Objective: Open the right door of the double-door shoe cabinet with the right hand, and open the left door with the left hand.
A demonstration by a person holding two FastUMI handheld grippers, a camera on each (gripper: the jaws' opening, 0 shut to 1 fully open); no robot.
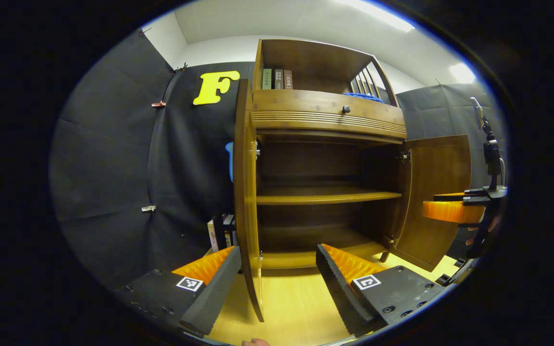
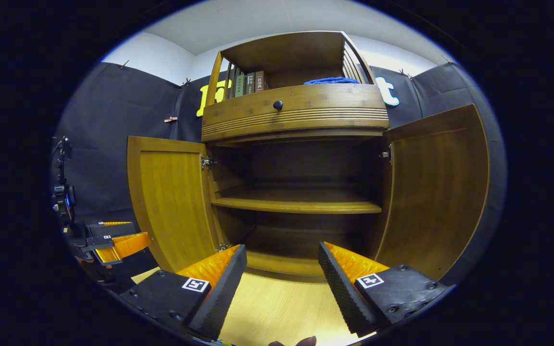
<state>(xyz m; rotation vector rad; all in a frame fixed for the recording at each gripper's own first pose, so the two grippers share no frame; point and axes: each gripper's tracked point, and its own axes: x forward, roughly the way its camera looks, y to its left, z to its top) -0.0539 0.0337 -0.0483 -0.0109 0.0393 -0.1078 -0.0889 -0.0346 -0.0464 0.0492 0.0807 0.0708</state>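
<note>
The wooden shoe cabinet (image 1: 325, 122) has both doors swung out, baring two shelves inside. In the left gripper view the left door (image 1: 246, 192) is edge-on and stands in the gap of my open left gripper (image 1: 278, 250), close to the left finger (image 1: 209, 288); whether they touch I cannot tell. The right door (image 1: 438, 192) hangs wide, with the right gripper (image 1: 431, 202) in front of it. In the right gripper view my right gripper (image 2: 282, 249) is open on nothing, facing the cabinet (image 2: 296, 113) between the left door (image 2: 171, 202) and the right door (image 2: 440, 192). The left gripper (image 2: 140, 230) is beyond the left door.
A drawer with a dark knob (image 1: 346, 109) sits above the doors. The top shelf holds books (image 1: 277, 79) and a blue cloth (image 1: 363, 96). More books (image 1: 221, 233) stand on the floor left of the cabinet. Light wood floor (image 1: 296, 307) lies below.
</note>
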